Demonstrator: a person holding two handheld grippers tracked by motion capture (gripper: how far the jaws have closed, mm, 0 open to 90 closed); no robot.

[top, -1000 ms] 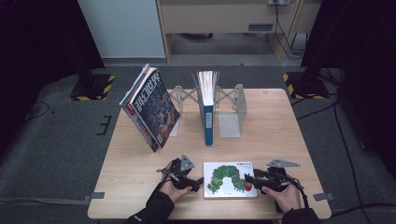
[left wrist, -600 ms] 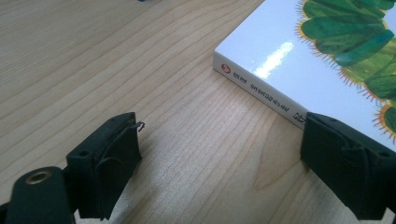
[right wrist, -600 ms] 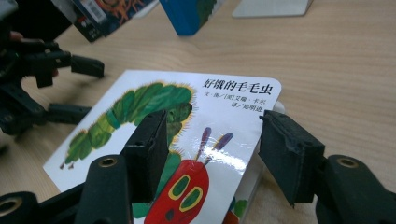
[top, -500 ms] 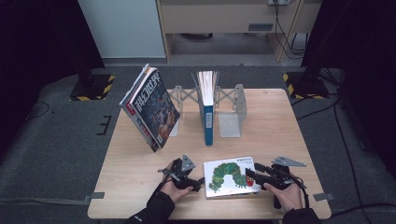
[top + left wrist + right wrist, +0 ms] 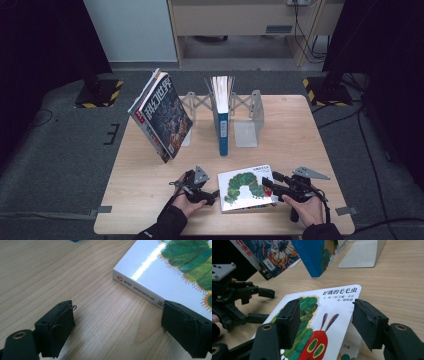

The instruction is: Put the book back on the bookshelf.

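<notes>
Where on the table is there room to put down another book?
The table is bare to the right of the metal bookend, and on the left between the leaning magazine and the front edge. It is crowded at the front middle, where the caterpillar book lies between the left gripper and right gripper.

My left gripper (image 5: 212, 192) lies low at seven o'clock, jaws spread wide and pointing toward three. My right gripper (image 5: 267, 182), at five o'clock, points toward nine, its jaws half apart and just opening.
</notes>
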